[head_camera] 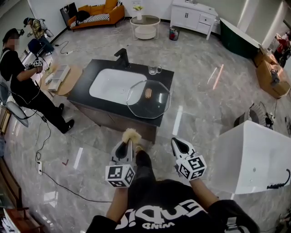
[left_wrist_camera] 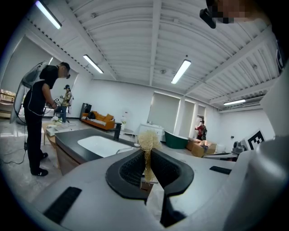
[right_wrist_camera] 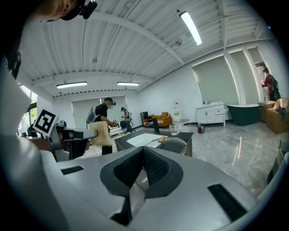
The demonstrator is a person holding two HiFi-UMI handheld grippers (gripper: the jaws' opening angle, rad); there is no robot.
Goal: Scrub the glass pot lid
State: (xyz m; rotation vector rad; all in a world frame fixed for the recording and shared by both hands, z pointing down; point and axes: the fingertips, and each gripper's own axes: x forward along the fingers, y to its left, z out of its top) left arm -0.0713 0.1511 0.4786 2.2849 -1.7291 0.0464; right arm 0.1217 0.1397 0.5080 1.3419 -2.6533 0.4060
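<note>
The glass pot lid (head_camera: 148, 99) with its brown knob lies flat over the right end of the white basin (head_camera: 109, 84) in the black counter (head_camera: 163, 77). My left gripper (head_camera: 124, 148) is held in front of the counter, short of the lid, and is shut on a straw-coloured scrubber (head_camera: 131, 135), whose tuft sticks up past the jaws (left_wrist_camera: 148, 140). My right gripper (head_camera: 181, 146) hovers beside it, shut with nothing between its jaws (right_wrist_camera: 143, 168). In the right gripper view the lid (right_wrist_camera: 174, 145) shows ahead and the scrubber (right_wrist_camera: 100, 131) to the left.
A black faucet (head_camera: 122, 57) and a glass mug (head_camera: 153, 69) stand at the counter's far edge. A person (head_camera: 20, 77) stands at a low table on the left. A white tub (head_camera: 254, 154) sits to the right, a round table (head_camera: 145, 26) and orange sofa (head_camera: 97, 13) far back.
</note>
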